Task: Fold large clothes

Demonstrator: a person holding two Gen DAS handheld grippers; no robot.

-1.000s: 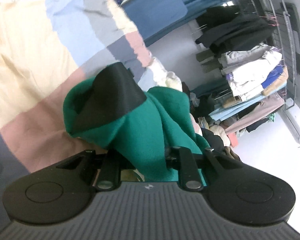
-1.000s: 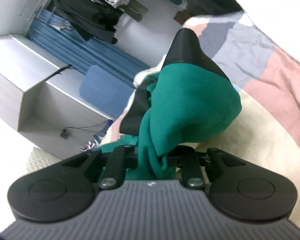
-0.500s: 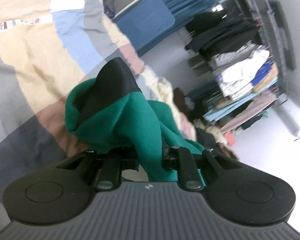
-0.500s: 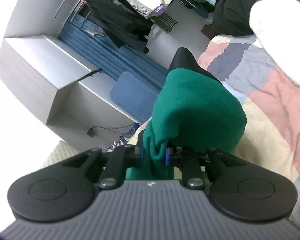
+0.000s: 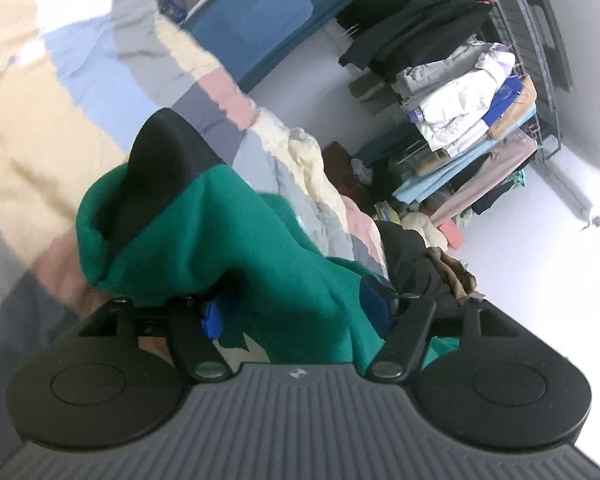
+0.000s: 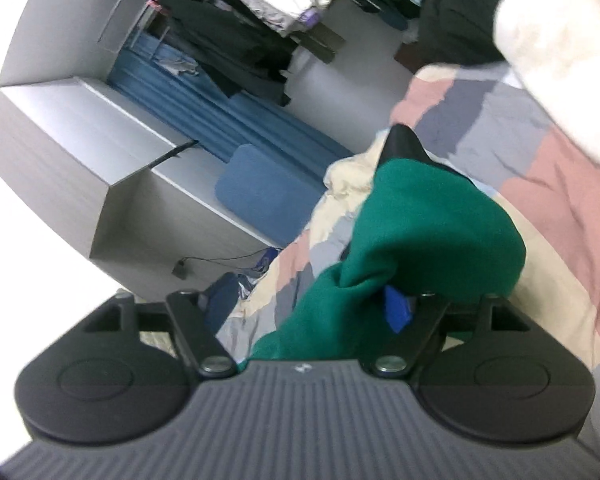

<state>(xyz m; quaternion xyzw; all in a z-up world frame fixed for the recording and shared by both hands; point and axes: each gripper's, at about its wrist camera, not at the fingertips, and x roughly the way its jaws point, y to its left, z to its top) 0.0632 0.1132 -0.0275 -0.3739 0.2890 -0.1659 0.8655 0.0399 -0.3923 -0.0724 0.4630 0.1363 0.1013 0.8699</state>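
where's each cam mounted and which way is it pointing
Left wrist view: sits on the left tongs, looking along their fingers over the green garment on the patchwork quilt towards a clothes rack; only the tongs show.
Right wrist view: sits on the right tongs, looking across the same garment towards a grey cabinet; only the tongs show.
Shared: garment, quilt, blue curtain; both tongs have just been opening, cloth draped between their fingers.

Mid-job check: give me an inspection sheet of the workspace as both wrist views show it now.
Surface: patchwork quilt in cream, pink, grey and blue, rumpled.
Job's things: green fleece garment with black panel, bunched, draped over both tongs.
Clutter: dark and cream clothes heaped at the quilt's far edge.
Grippers: left tongs and right tongs have just been opening; fabric lies between them, unpinched.
Cables: black cable by grey cabinet.
Surroundings: loaded clothes rack, blue curtain.
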